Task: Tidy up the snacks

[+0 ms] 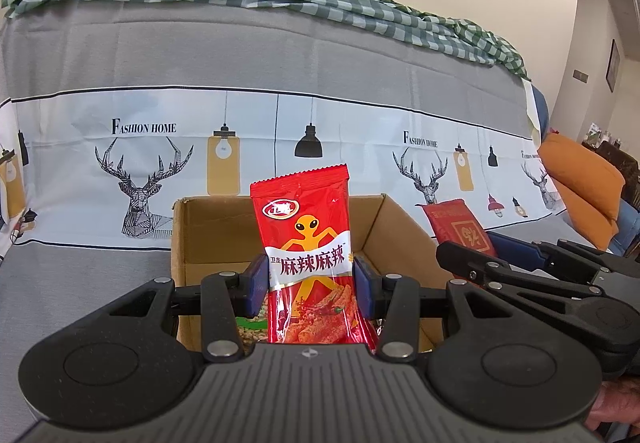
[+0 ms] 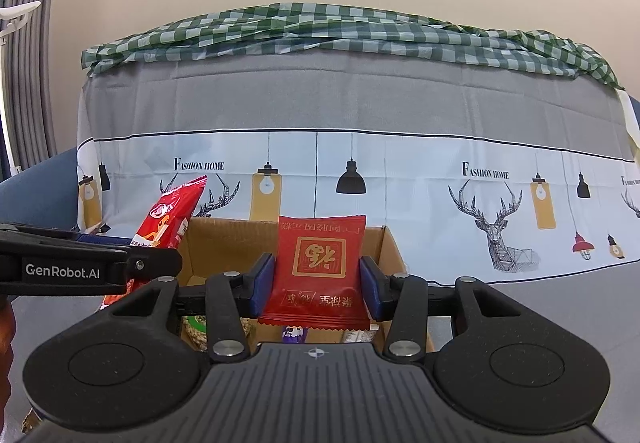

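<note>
Fingers (image 1: pixel 258 279) pinch upright spicy-strip packet (image 1: pixel 306 239) over cardboard box (image 1: pixel 208 227).

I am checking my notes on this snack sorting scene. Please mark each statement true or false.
1. The left gripper holds a red packet with an orange figure. True.
2. The right gripper holds nothing. False: it grips a square red packet.
3. The cardboard box is closed. False: it is open, with snacks inside.
4. A green checked cloth lies along the top of the sofa. True.
</note>
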The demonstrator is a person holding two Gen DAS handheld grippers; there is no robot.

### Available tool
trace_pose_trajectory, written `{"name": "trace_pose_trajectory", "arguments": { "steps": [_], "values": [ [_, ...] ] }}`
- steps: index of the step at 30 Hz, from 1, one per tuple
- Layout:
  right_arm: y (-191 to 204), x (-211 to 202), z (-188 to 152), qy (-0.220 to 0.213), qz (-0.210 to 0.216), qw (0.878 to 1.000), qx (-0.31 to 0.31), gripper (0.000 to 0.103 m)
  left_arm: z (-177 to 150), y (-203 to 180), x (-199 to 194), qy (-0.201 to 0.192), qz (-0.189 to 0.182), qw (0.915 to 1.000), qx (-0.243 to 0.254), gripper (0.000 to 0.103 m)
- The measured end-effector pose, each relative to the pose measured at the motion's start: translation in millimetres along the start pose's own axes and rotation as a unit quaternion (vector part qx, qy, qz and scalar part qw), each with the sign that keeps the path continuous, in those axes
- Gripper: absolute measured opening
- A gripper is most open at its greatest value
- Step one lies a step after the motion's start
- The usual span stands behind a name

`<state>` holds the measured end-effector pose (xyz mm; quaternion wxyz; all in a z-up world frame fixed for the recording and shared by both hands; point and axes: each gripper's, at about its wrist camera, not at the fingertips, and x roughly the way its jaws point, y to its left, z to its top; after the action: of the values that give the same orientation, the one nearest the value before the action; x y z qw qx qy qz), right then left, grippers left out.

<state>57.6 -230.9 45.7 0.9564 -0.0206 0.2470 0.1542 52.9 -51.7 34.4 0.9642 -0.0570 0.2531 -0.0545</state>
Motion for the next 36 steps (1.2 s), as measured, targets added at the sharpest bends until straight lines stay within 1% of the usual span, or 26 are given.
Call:
{"name": "trace_pose_trajectory", "arguments": {
  "steps": [7,9,10,11,12,17,19,20,24,27,29,31,33,35,36],
  "values": [
    [2,-1,0,-0.001,0.002,1.000,-0.004,0.048,0,-1,0,-0.003,-0.004,1.0000,0.000,0.049],
    [2,-1,0,0.000,0.000,1.000,-0.004,0.049,1,-3,-1,-0.002,-0.010,0.9999,0.000,0.050],
    [1,-1,0,-0.001,-0.004,1.000,-0.004,0.053,1,-3,-1,-0.002,-0.013,0.9999,0.000,0.055],
    [2,-1,0,0.000,-0.008,1.000,-0.005,0.059,0,-4,-1,-0.002,-0.016,0.9999,0.001,0.062],
    [3,0,-1,0.001,-0.013,1.000,-0.007,0.072,1,-4,-1,-0.004,-0.014,0.9999,0.002,0.064],
    [-1,0,-1,0.004,-0.023,1.000,0.002,0.080,1,-5,-2,-0.006,-0.015,0.9999,0.001,0.065],
    [-2,1,-1,0.005,-0.027,1.000,0.003,0.084,1,-5,-2,-0.007,-0.013,0.9999,0.002,0.067],
    [-2,1,-1,0.006,-0.029,1.000,0.005,0.085,1,-5,-3,-0.008,-0.012,0.9999,0.002,0.069],
    [-5,1,-2,0.011,-0.037,0.999,0.015,0.095,-1,-3,-10,-0.021,-0.005,0.9997,0.006,0.084],
    [-7,1,-4,0.019,-0.038,0.999,0.025,0.102,-6,-4,-19,-0.031,0.010,0.9993,0.021,0.087],
    [-4,-2,-5,0.021,-0.036,0.999,0.023,0.102,-10,-8,-28,-0.040,0.030,0.9981,0.036,0.090],
    [0,-6,-6,0.019,-0.034,0.999,0.014,0.102,-14,-9,-39,-0.045,0.042,0.9974,0.037,0.093],
    [4,-12,-6,0.019,-0.037,0.999,0.008,0.102,-17,-10,-50,-0.029,0.042,0.9984,0.026,0.097],
    [8,-21,-4,0.028,-0.045,0.999,0.005,0.102,-18,-12,-63,-0.019,0.047,0.9983,0.027,0.099],
    [10,-27,-2,0.032,-0.051,0.998,0.004,0.102,-19,-13,-70,-0.016,0.044,0.9985,0.027,0.103]
  ]
}}
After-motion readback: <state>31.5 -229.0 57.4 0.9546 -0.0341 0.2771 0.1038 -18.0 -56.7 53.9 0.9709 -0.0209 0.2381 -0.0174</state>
